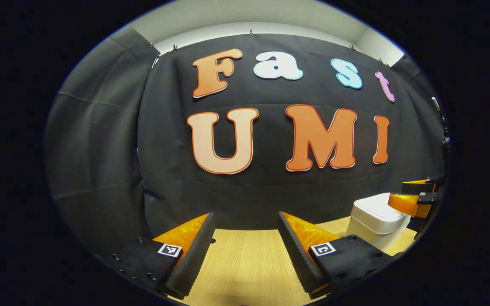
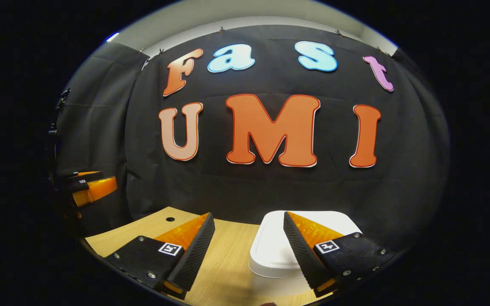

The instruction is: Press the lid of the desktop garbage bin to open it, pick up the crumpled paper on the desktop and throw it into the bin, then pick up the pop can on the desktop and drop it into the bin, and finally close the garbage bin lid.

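Your left gripper (image 1: 245, 229) wide open over the table (image 1: 245, 259), empty, your right gripper (image 2: 247, 231) wide open, empty, above the lidded bin (image 2: 270, 250).

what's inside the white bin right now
Cannot be seen: the garbage bin has its white lid down flat, covering the inside. Nothing lies on the lid; the right gripper hovers open above its near edge.

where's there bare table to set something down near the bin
Bare wood lies left of the bin, between the right gripper's open fingers and back toward the small hole near the wall. In the left gripper view, the table between the left gripper's fingers is bare too. The bin's own corner is crowded.
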`<state>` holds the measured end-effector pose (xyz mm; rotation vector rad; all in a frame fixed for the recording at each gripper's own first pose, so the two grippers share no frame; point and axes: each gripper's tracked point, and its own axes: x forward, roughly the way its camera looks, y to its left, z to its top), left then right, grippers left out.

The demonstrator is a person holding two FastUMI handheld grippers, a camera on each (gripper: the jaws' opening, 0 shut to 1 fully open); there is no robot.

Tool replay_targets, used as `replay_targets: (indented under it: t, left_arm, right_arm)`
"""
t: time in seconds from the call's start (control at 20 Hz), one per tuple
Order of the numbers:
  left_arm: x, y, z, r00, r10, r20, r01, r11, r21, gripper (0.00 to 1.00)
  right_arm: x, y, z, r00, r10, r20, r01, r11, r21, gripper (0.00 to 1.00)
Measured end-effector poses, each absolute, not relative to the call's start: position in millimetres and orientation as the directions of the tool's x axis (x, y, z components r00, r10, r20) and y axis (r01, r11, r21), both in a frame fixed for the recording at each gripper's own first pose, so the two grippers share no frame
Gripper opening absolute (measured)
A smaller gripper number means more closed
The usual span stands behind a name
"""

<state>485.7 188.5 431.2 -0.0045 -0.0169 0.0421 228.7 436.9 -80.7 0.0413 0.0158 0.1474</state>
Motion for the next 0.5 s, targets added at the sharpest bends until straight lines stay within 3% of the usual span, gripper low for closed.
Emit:
replay_targets:
  t: [0.2, 0.5]
  left_arm:
    - [486, 190, 435, 0.998, 0.048, 0.028, -0.047, 0.999, -0.009, 1.0]
    - [485, 199, 436, 0.997, 0.074, 0.037, -0.073, 0.997, -0.028, 0.98]
  right_arm:
    - [229, 442, -76, 0.988, 0.155, 0.003, -0.155, 0.987, 0.03, 0.98]
    - [227, 452, -75, 0.985, 0.17, 0.015, -0.17, 0.985, -0.021, 0.98]
